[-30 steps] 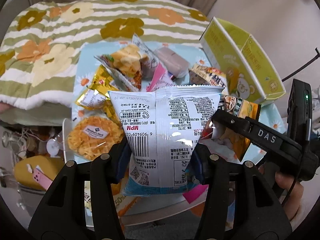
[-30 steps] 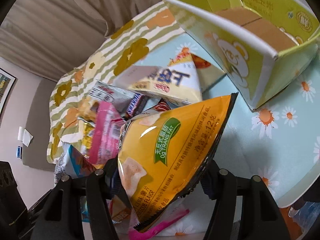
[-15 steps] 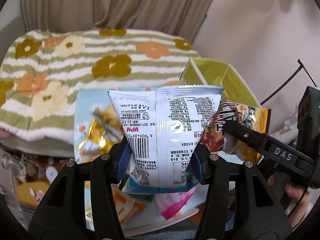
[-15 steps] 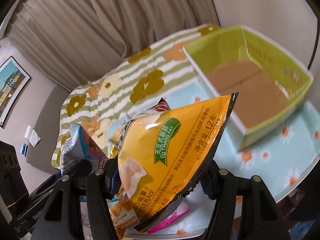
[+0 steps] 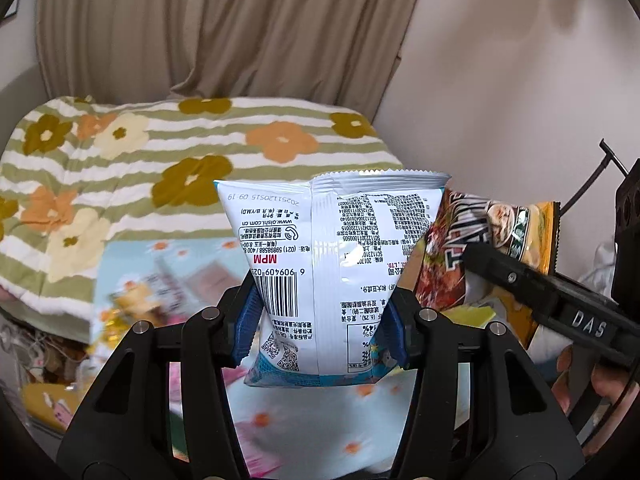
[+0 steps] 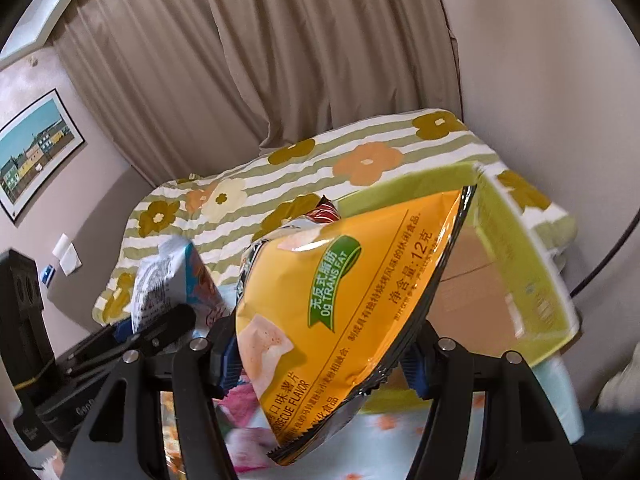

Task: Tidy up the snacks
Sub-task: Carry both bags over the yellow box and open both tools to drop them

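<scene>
Both grippers have risen since a second ago: the heap of snacks that filled the lower views has dropped away and blurred, and the curtain (image 5: 240, 40) and flowered blanket (image 5: 120, 168) now fill the background. The left gripper (image 5: 320, 324) is clamped on a white bag (image 5: 332, 264), its blue pads (image 5: 244, 320) pressing the bag's lower sides so that it stands upright between the fingers, printed back and barcode toward the camera. The right gripper (image 6: 324, 352) is closed on a yellow chip bag (image 6: 344, 296), which tilts up to the right from between its fingers. In the left view that same bag (image 5: 496, 236) hangs just to the right of the white one, held by the other tool (image 5: 532, 292). Behind the yellow bag in the right view sits a green cardboard box (image 6: 520, 248) on the daisy-print tablecloth (image 6: 556, 376); the brown floor that shows is bare, though the bag hides part of it.
</scene>
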